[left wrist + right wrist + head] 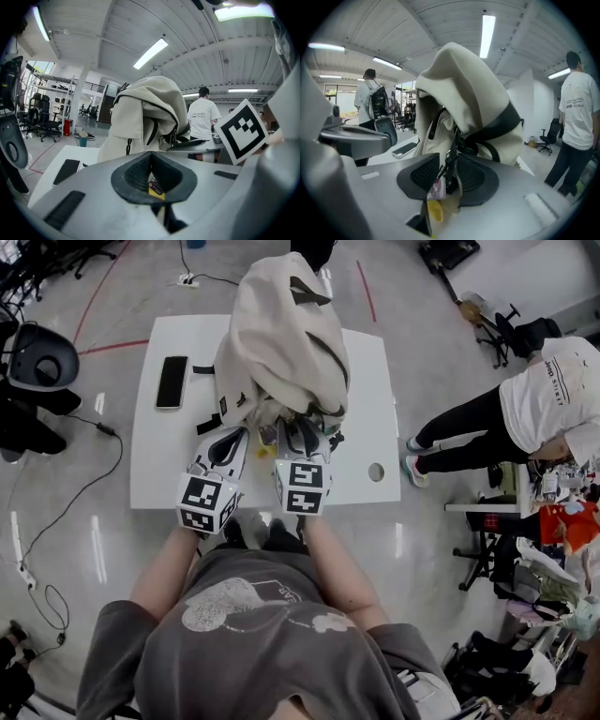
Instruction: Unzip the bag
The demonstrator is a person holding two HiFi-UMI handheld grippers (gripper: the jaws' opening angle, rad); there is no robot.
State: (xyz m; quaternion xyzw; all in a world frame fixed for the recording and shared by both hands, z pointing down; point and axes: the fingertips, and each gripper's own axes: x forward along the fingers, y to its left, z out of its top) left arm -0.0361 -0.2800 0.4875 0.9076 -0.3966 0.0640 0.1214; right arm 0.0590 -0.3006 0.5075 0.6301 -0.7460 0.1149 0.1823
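Observation:
A cream backpack (281, 343) with black straps stands upright on the white table (361, 399). It fills the middle of the left gripper view (145, 117) and towers over the jaws in the right gripper view (464, 93). My right gripper (298, 435) is at the bag's near bottom edge, and its jaws (447, 176) are shut on the dark zipper pull (451, 157) with a bit of cream fabric. My left gripper (239, 435) sits just left of it, pointing at the bag's lower left corner. Its jaws (151, 171) are shut and the bag stands a little beyond them.
A black phone (172, 381) lies on the table's left part. A round hole (376, 471) is in the table near the right front corner. A person in a white shirt (539, 399) stands to the right of the table. Office chairs and cables are on the floor around.

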